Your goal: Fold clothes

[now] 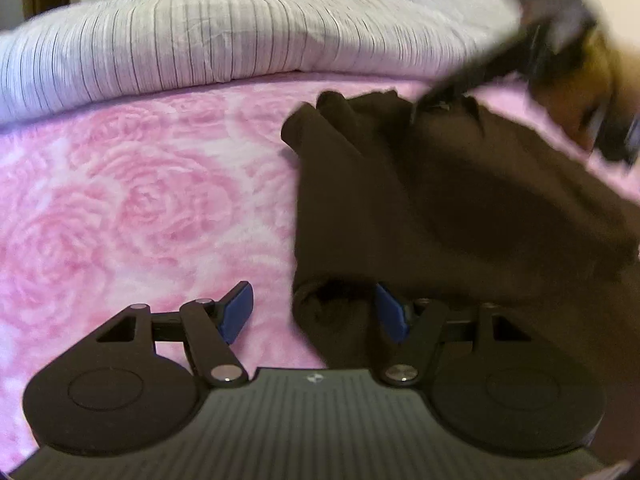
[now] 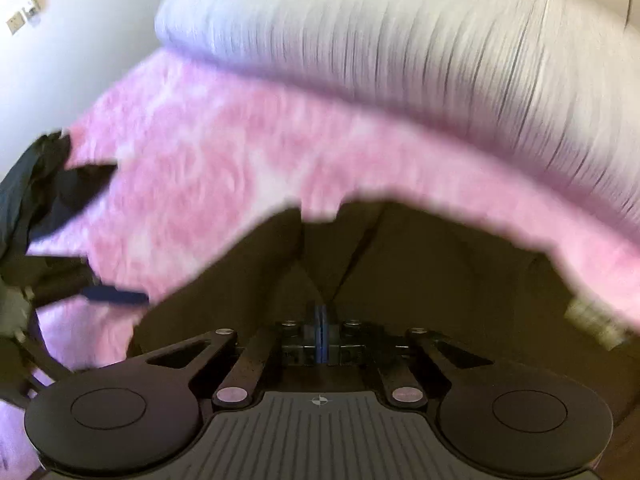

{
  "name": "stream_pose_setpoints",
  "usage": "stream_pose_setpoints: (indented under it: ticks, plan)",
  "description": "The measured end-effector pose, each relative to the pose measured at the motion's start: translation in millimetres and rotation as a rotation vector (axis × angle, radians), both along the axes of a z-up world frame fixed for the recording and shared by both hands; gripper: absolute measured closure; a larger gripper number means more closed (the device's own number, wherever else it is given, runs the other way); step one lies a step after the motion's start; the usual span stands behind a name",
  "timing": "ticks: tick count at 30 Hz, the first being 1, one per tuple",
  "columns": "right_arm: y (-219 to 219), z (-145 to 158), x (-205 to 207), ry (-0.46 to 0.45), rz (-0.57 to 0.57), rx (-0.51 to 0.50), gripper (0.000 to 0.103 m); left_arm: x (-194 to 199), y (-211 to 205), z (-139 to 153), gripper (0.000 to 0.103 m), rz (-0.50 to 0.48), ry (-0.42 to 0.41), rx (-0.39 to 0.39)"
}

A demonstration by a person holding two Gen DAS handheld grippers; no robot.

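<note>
Brown garment [image 1: 460,200] spread over the right part of a pink rose-patterned blanket [image 1: 140,200], one rolled edge bunched near the bottom.

Left gripper [image 1: 316,312] low over the blanket at the garment's left edge, jaws wide apart. Blue pads [image 1: 238,312] clear of each other: one over bare pink blanket, the other against the bunched brown cloth. Nothing clamped between them.

Right gripper [image 2: 321,322] with jaws pressed together, a fold of the brown garment [image 2: 420,280] pinched between the blue pads and rising in a peak just ahead of them. From the left wrist view, the right gripper [image 1: 424,108] blurred at the garment's far edge, a hand [image 1: 576,92] behind it.

White ribbed duvet [image 1: 200,40] heaped along the far side of the blanket. Dark cloth [image 2: 52,184] at the left edge of the right wrist view, on the blanket, apart from the brown garment.
</note>
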State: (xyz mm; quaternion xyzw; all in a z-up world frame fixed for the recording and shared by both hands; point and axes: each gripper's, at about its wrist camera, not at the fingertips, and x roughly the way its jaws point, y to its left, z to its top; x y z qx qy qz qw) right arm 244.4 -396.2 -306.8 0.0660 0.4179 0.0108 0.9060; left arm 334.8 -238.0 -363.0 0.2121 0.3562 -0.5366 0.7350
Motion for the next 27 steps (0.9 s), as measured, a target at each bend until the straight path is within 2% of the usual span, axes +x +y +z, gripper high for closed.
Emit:
stream_pose_setpoints:
  ticks: [2, 5, 9, 10, 12, 15, 18, 21, 24, 27]
  plan:
    - [2, 3, 5, -0.01, 0.02, -0.028, 0.103, -1, -3, -2, 0.04, 0.016, -0.045, 0.029]
    - [3, 1, 8, -0.007, 0.02, -0.053, 0.103, 0, -4, -4, 0.039, 0.059, -0.031, 0.045]
    - [1, -11, 3, 0.027, -0.028, -0.056, 0.103, -2, -3, -2, 0.042, 0.062, -0.03, 0.054]
    - [0, -13, 1, 0.035, -0.04, -0.056, 0.102, -2, -2, -2, 0.042, 0.066, -0.035, 0.059]
    - [-2, -16, -5, 0.042, -0.074, -0.049, 0.094, -1, 0, -1, 0.04, 0.081, -0.04, 0.064]
    - [-16, -1, -50, -0.013, -0.199, 0.025, 0.082, -1, 0, 0, 0.036, 0.093, -0.067, 0.071]
    - [-27, 5, -103, -0.001, -0.304, 0.054, 0.074, -2, -2, 0, 0.036, 0.098, -0.106, 0.082]
    - [-32, 0, -170, 0.062, -0.402, 0.043, 0.069, -10, 0, 1, 0.037, 0.078, -0.162, 0.103]
    - [-26, -10, -227, 0.173, -0.417, -0.044, 0.058, -17, 4, 3, 0.037, 0.045, -0.192, 0.13]
    - [-6, -21, -261, 0.271, -0.331, -0.221, 0.056, -29, 6, 8, 0.039, -0.02, -0.254, 0.148]
